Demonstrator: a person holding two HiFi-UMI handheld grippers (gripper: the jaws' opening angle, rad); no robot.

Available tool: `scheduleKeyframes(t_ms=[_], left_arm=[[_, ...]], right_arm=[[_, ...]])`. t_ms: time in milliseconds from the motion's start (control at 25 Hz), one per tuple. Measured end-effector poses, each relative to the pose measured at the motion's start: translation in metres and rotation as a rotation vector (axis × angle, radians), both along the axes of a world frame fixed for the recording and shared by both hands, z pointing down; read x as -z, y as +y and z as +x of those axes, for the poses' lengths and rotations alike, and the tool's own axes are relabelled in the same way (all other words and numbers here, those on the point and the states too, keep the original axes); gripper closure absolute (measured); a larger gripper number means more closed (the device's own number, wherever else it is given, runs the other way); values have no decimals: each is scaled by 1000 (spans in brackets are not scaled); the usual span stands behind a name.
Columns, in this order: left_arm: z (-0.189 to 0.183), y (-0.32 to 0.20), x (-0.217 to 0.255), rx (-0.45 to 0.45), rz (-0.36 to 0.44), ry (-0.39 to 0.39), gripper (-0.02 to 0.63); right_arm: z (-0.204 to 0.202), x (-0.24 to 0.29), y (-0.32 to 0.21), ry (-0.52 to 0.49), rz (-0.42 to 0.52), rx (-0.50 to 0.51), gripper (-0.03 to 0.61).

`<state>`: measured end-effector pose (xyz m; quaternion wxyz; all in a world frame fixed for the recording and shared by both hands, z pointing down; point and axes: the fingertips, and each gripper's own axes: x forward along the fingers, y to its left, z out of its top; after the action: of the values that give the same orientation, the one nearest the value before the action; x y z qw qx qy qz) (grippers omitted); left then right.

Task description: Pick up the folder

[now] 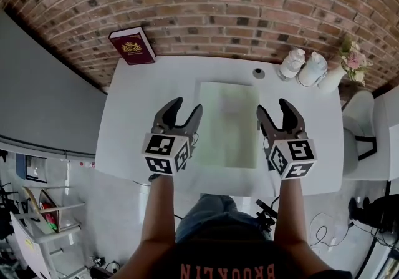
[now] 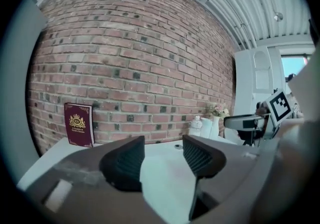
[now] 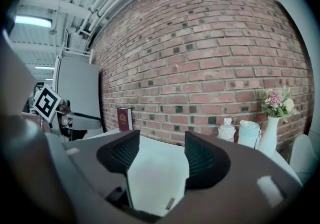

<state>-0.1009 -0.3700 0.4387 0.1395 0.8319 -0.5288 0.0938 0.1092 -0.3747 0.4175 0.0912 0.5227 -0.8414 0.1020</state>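
A pale green folder (image 1: 228,125) lies flat in the middle of the white table (image 1: 134,115). My left gripper (image 1: 187,107) hovers just off the folder's left edge, jaws open with nothing between them. On the opposite side my right gripper (image 1: 273,107) hangs by the folder's right edge, also open and empty. Both point toward the brick wall. In the left gripper view the left gripper (image 2: 163,150) frames only pale tabletop. In the right gripper view the right gripper (image 3: 155,150) frames a pale surface; whether it is folder or table I cannot tell.
A dark red book (image 1: 133,45) leans on the brick wall at the table's far left corner. Two white bottles (image 1: 292,63) and a vase of flowers (image 1: 349,62) stand at the far right. A small round cap (image 1: 259,73) lies behind the folder. A white chair (image 1: 358,128) stands right of the table.
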Motion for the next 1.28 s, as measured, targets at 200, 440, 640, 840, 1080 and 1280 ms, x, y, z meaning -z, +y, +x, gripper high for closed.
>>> scheduleKeyframes(t_ms=[200,440,640,840,1080,1280], left_arm=[[-4,-7,-22,-15,-66,8,345],[-5,-5,-60,-36,-156,6,345],[-6,-4,-89,-43,-231,29,345],[-6,2,-123,-50,-302,1,345],[-2,15,-159,-57,-419,63,345],[1,28,-183,-57,-511,125,345]], right_arm=[[1,-25,-4,-10,-84,-15,272],[0,-65,-1,-25,-210,-13,272],[0,-102,4,-25,-315,-19,272],[1,-139,12,-32,-418,-25,272],[5,-179,23,-69,-549,-17,273],[6,-199,30,-68,-613,-2,273]])
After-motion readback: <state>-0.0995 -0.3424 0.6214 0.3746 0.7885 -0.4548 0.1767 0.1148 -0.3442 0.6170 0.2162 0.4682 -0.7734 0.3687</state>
